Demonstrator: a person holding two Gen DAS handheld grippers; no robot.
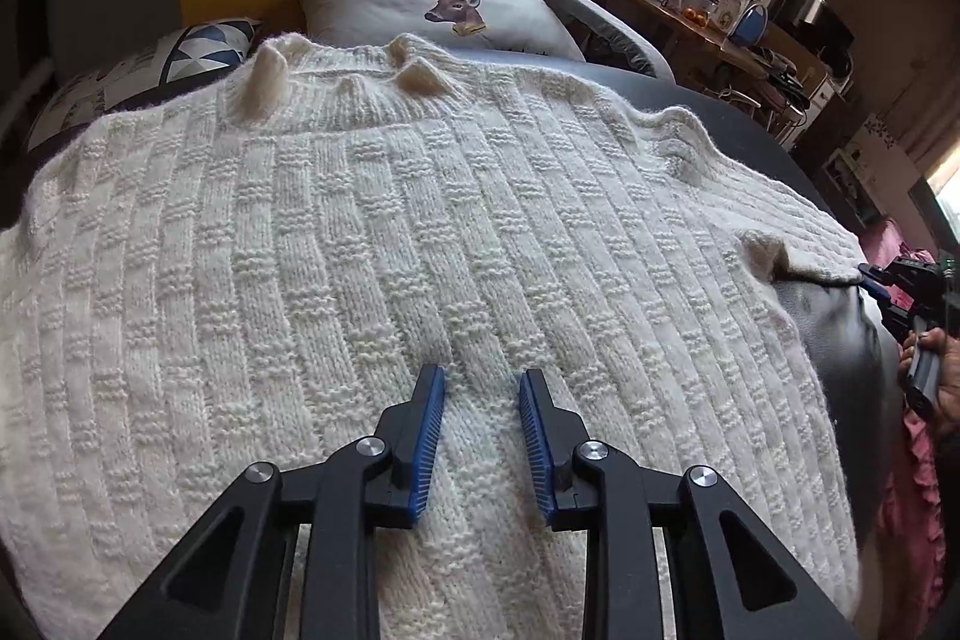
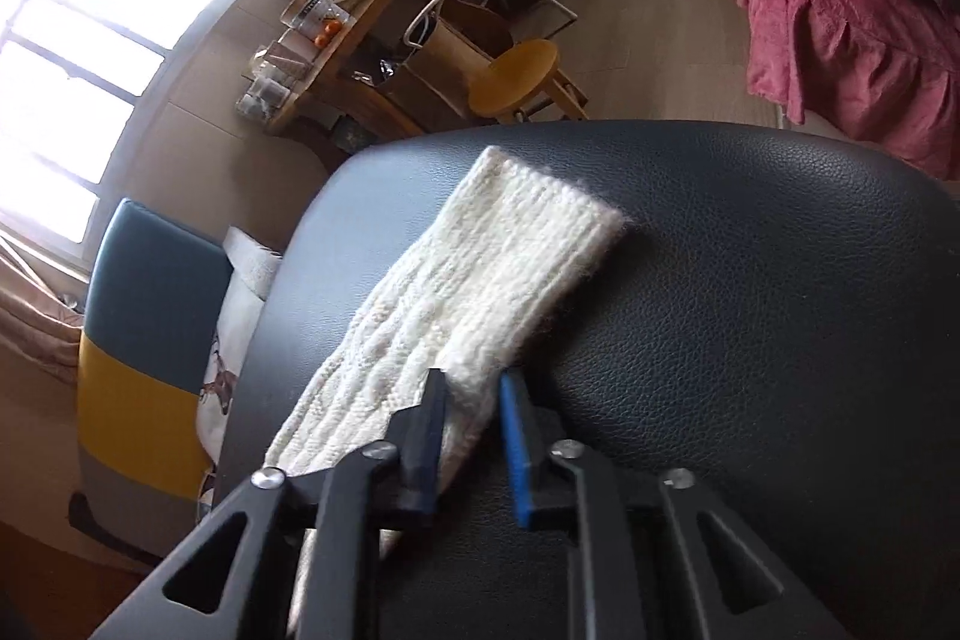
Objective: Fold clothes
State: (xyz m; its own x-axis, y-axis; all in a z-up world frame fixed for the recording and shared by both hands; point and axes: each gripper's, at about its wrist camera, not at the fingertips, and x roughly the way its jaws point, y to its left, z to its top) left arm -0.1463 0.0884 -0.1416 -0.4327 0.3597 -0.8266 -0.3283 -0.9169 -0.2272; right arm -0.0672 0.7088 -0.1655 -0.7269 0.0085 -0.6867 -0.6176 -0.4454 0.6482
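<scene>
So the left gripper (image 1: 482, 388) has its blue-padded jaws spread apart, holding nothing, hovering low over the lower middle of the cream chunky-knit sweater (image 1: 372, 244), which lies spread flat, collar away from it, on the dark leather-look surface (image 2: 750, 292). Over on the right, the right gripper (image 2: 474, 388) is open too, jaws straddling the edge of the sweater's long ribbed-cuff sleeve (image 2: 480, 268), which lies stretched straight out across the leather. My worry is that this knit is thick and stretchy: a pinch at the very edge could catch only the top layer, or drag the sleeve askew so it folds crooked. That leather also looks slick, so the whole body might slide when the sleeve gets pulled.
</scene>
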